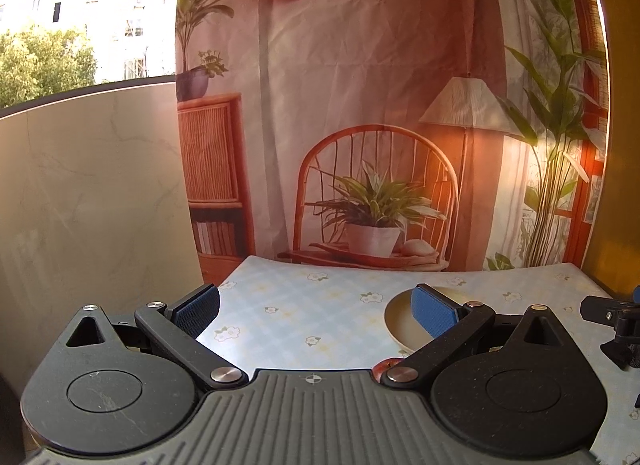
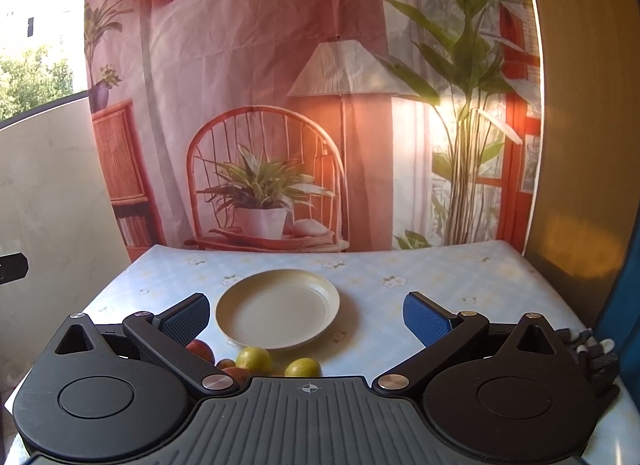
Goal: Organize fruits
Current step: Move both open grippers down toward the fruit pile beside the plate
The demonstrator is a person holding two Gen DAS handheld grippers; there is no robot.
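Note:
A cream plate [image 2: 278, 307] lies empty on the table, straight ahead of my right gripper [image 2: 306, 315], which is open and empty. Just below the plate's near rim lie two yellow-green fruits [image 2: 253, 357] [image 2: 303, 367], a red fruit [image 2: 200, 349] and a small dark red one [image 2: 226, 364], partly hidden by the gripper body. My left gripper [image 1: 316, 307] is open and empty, to the left of the plate [image 1: 400, 317], whose edge shows behind its right finger. A bit of red fruit [image 1: 386, 365] peeks by its body.
The table wears a pale blue checked cloth with flowers [image 2: 420, 281]. A printed backdrop of a chair and plants [image 2: 280, 125] hangs at the table's far edge. A marble wall [image 1: 92, 193] stands left, a yellow panel [image 2: 580, 185] right. The right gripper's edge [image 1: 616, 317] shows in the left wrist view.

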